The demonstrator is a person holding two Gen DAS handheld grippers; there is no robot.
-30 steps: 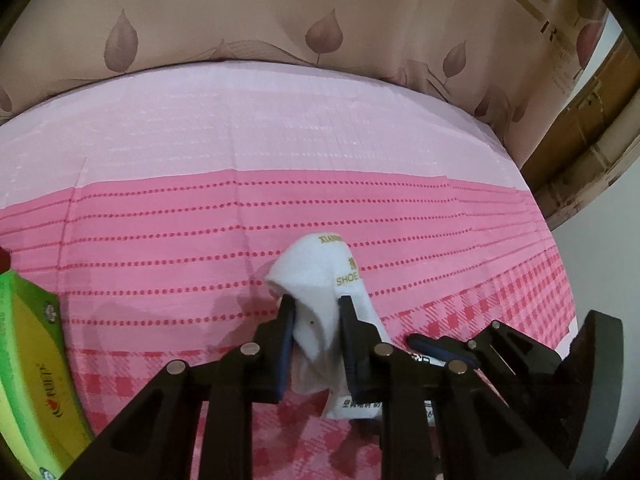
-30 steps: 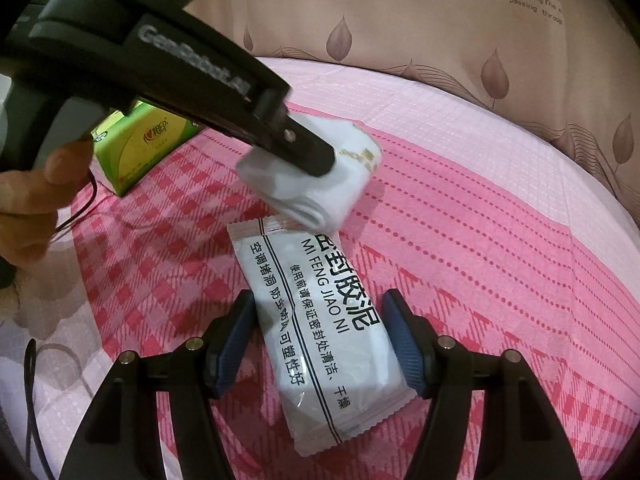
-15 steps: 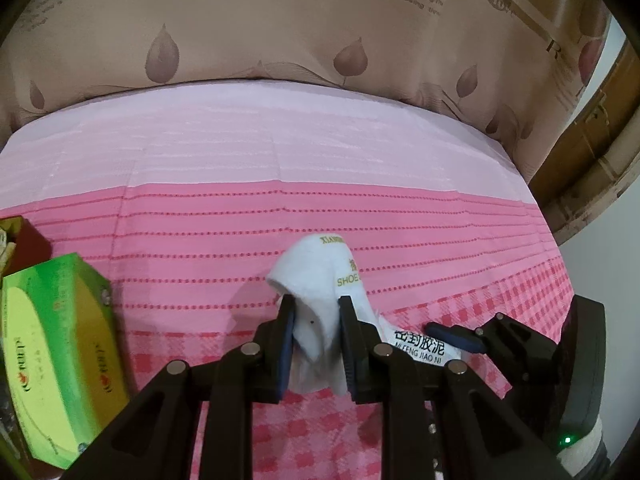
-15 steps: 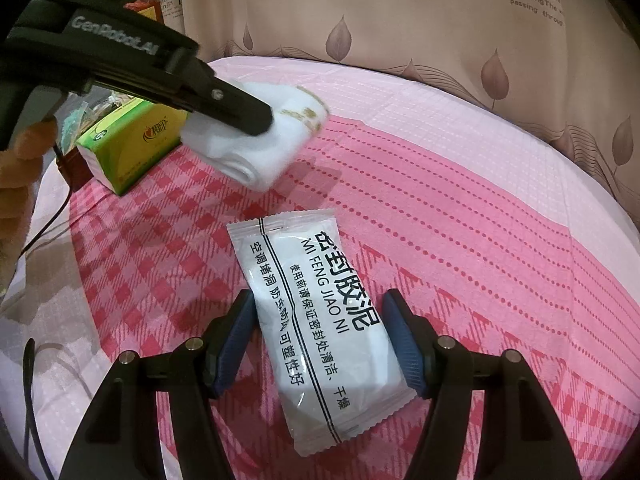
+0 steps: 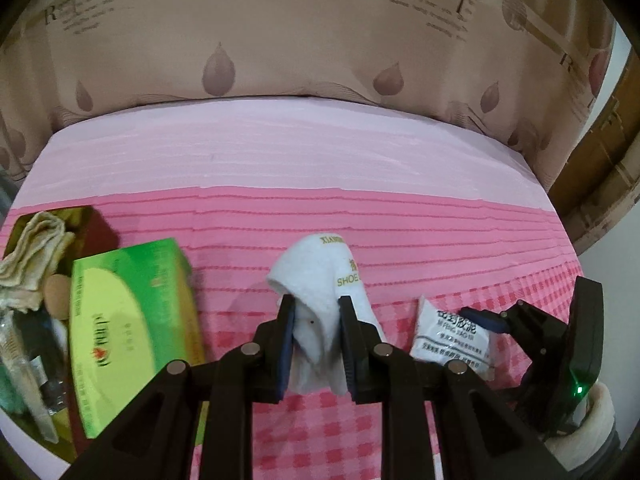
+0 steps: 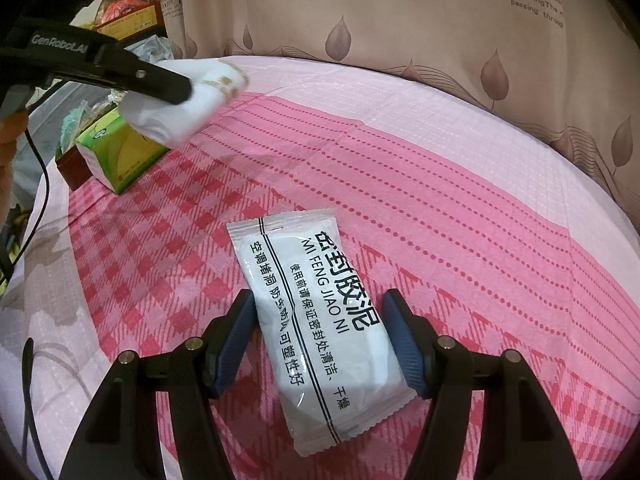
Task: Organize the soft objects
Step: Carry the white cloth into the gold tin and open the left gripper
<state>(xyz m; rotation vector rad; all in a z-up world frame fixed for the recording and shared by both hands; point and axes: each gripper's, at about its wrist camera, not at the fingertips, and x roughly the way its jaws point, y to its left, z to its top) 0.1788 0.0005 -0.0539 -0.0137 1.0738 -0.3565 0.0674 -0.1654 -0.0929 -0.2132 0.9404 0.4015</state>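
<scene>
White cloth (image 5: 320, 300) clamped in left gripper (image 5: 316, 320), above open pink bedsheet (image 5: 280, 168)

Left wrist fisheye, steeply down and close over the pink checked bedsheet (image 5: 400, 240), facing the beige leaf-print curtain (image 5: 300, 40), right wrist fisheye likewise, both sharing the white printed plastic packet (image 6: 316, 312) and green tissue box (image 5: 132, 320)

Tissue box (image 5: 132, 328) left of towel (image 5: 320, 280); sealed packet (image 5: 448, 332) right of it
</scene>
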